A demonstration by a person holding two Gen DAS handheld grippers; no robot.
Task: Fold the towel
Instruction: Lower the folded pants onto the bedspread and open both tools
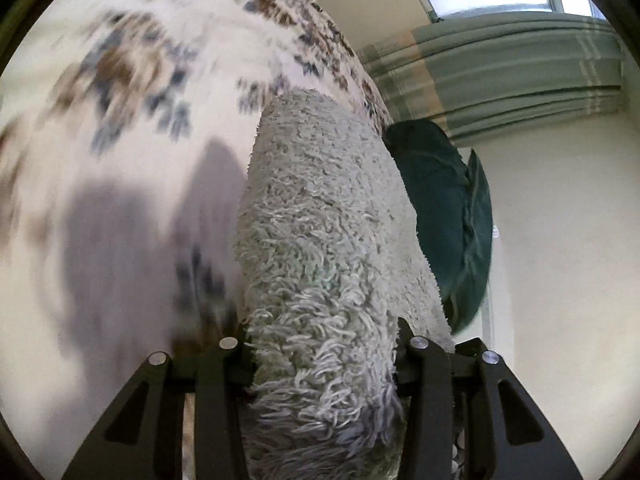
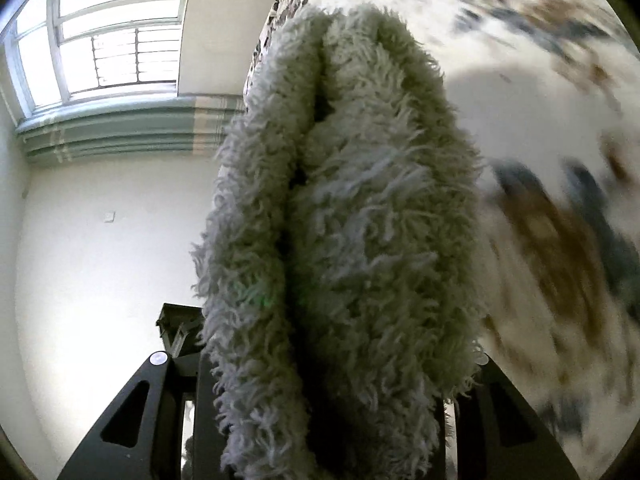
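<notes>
A shaggy pale grey towel fills the middle of the left wrist view, and my left gripper is shut on its near edge, the black fingers pressing in from both sides. In the right wrist view the same towel hangs doubled, with a dark crease down its middle, and my right gripper is shut on it; the fabric hides most of the fingers. Both views are tilted, and the towel is held up above a floral surface.
A cream bedspread with blue and brown flowers lies under the towel, blurred. A dark green cushion sits beyond it. A pale wall, green striped curtains and a window are behind.
</notes>
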